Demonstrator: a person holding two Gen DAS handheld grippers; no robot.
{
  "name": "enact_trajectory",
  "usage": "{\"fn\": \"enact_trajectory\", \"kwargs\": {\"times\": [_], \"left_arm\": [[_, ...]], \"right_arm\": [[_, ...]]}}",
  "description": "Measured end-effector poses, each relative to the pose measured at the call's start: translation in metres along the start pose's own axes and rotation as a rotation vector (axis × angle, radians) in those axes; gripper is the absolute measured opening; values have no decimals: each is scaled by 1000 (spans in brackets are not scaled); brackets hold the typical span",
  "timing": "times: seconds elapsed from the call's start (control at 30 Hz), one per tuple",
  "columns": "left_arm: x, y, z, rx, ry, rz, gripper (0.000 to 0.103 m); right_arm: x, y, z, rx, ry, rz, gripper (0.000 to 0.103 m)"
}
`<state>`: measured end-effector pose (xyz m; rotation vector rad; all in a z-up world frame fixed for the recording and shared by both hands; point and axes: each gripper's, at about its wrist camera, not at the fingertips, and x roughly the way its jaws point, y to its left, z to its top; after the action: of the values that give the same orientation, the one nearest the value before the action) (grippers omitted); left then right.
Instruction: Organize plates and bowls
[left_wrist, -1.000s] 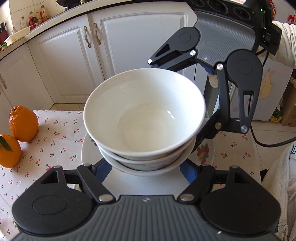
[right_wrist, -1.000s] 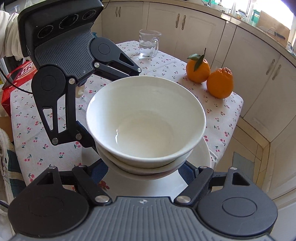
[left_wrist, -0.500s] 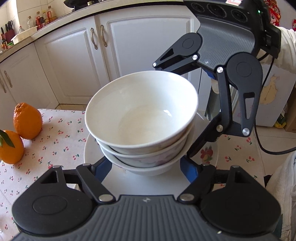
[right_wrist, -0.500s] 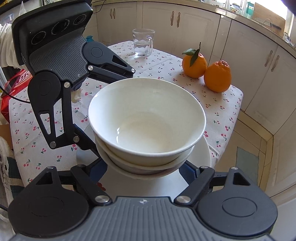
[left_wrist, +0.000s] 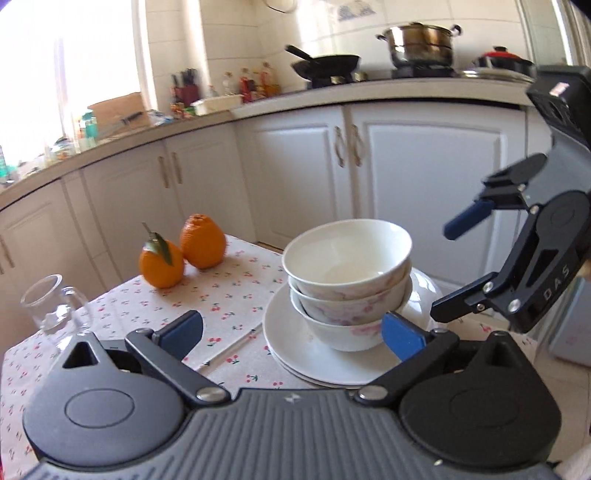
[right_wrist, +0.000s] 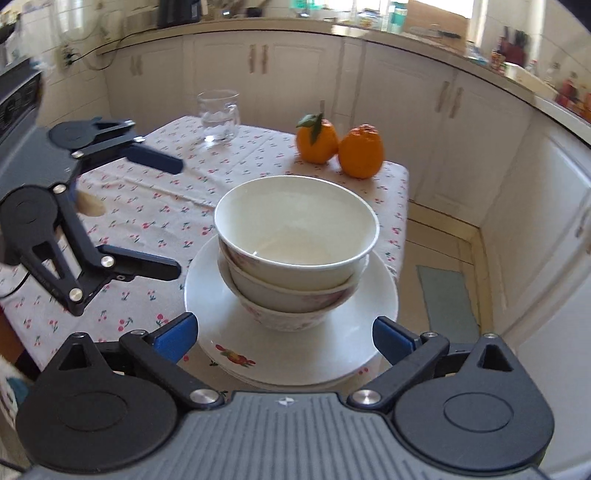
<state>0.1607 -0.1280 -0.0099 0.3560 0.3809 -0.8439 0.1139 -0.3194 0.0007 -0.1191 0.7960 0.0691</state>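
Three white bowls with pink flowers (left_wrist: 349, 284) (right_wrist: 295, 251) stand nested on a stack of white plates (left_wrist: 295, 350) (right_wrist: 351, 332) at the table's corner. My left gripper (left_wrist: 291, 332) is open and empty, a little back from the plates. My right gripper (right_wrist: 282, 334) is open and empty, its blue pads to either side of the plates' near rim. Each gripper shows in the other's view, the right one (left_wrist: 443, 273) and the left one (right_wrist: 177, 214), both apart from the bowls.
Two oranges (left_wrist: 181, 254) (right_wrist: 340, 146) and a glass mug (left_wrist: 51, 306) (right_wrist: 219, 116) stand on the cherry-print tablecloth (right_wrist: 147, 206). White cabinets (left_wrist: 406, 166) surround the table. The table's edge (right_wrist: 404, 221) drops to the floor right beside the plates.
Both grippers have let go of the plate stack and pulled back and up. The bowls and plates now rest on the table.
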Motion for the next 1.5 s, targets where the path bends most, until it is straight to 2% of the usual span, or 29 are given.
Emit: {"fn": "enact_trajectory", "kwargs": {"times": [0.07,0.13,0.27,0.37,0.53,0.67,1.5], "left_arm": [[-12,-7,3,-45,16,84,103],[-22,-8,6,-125,48,137,103],[-47,-2,4,-306,87,193,102],[-59,-6,3,-311,104,238,102],[-78,-11,-1,-339,94,284,102],[-84,-22,-1,-317,98,317,103],[-91,-30,-3,-331,106,338,102]], "right_arm": [[-9,11,-3,85,-21,-121,103],[-19,22,-7,176,-40,-226,103],[-40,38,-16,313,-95,-323,103],[-53,48,-22,366,-119,-320,103],[-74,67,-29,362,-150,-353,103],[-85,76,-35,355,-170,-368,103],[-95,82,-41,360,-198,-371,103]]}}
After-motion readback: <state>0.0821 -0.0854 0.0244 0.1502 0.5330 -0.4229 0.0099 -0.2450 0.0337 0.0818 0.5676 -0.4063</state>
